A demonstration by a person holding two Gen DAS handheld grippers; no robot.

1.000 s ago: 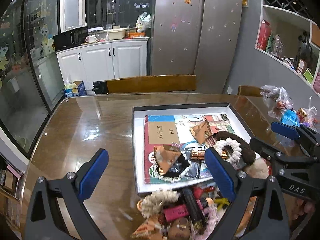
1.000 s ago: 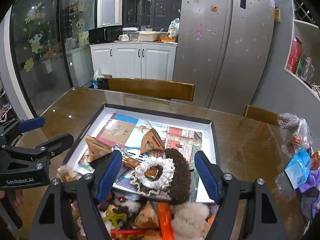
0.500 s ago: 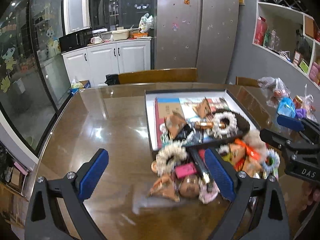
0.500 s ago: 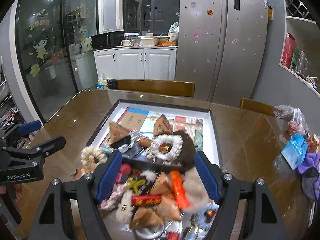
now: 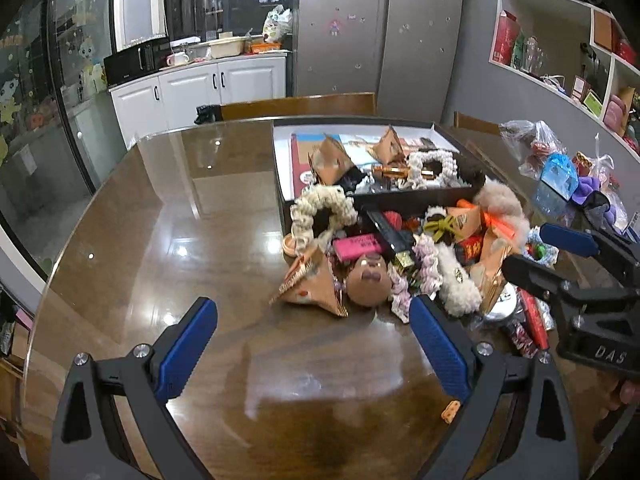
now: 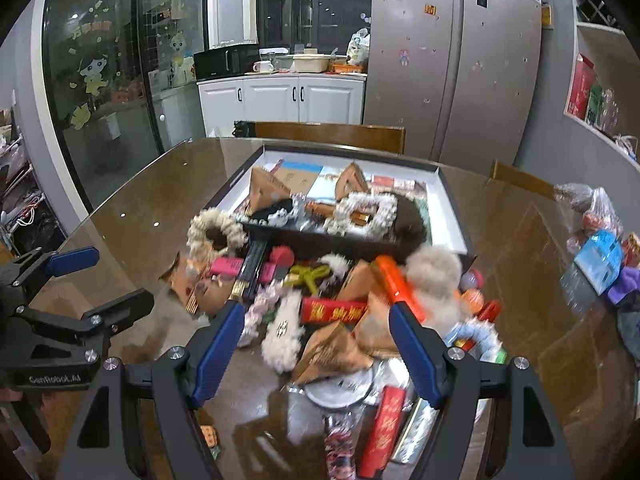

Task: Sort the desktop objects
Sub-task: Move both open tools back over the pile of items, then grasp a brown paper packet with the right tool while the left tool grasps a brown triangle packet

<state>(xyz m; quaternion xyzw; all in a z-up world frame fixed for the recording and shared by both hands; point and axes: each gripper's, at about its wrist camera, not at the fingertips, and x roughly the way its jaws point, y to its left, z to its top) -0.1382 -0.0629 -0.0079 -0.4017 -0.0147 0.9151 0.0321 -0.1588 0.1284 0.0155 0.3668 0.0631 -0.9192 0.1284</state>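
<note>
Your heap of small objects (image 5: 404,252) lies on the glossy brown table (image 5: 160,248), hard against the near wall of the shallow black box (image 6: 448,196), which already holds a book, paper cones and a pearl scrunchie. Your left gripper (image 5: 312,336) hangs with its jaws apart and nothing between them over bare tabletop, just left of the heap. Your right gripper (image 6: 316,340) stands equally spread over the heap's near edge, gripping nothing.
</note>
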